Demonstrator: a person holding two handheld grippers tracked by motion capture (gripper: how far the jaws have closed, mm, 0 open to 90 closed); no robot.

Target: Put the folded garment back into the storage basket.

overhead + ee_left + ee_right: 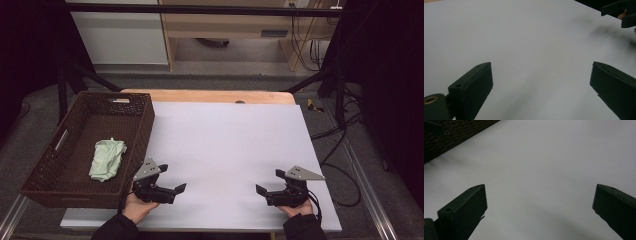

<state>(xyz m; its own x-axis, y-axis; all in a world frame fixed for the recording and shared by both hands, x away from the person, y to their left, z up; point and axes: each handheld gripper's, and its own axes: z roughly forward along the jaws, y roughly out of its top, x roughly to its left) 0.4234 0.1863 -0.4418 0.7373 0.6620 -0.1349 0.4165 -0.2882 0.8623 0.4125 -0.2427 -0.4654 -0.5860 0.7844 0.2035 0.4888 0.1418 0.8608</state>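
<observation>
- The left gripper [175, 180] sat low over the near left part of the white sheet [225, 145], held in the person's left hand [135, 206], its jaws pointing toward the middle of the table.
- Its jaws stood wide apart with nothing between them; in the left gripper view [541, 80] there was bare white surface in the gap.
- The right gripper [267, 182] sat at the near right of the sheet, held in the right hand [299, 209], its jaws pointing back toward the left one.
- Those jaws were spread wide too, and empty; in the right gripper view [540, 200] plain white sheet lay between them.
- The two grippers faced each other, well apart, with open sheet between.
- In the left gripper view the tips of the right gripper [621, 12] showed at the far upper right.
- A dark woven basket [137, 125] stood at the left edge of the table, just beside the left gripper; its wall also crossed the top left corner of the right gripper view [461, 133].
- A pale green cloth [107, 159] lay crumpled on the basket's floor, toward the near right side, touched by neither gripper.
- The cloth was closer to the left gripper, with the basket wall between them.
- A strip of wooden tabletop [210, 96] showed beyond the far edge of the sheet.
</observation>
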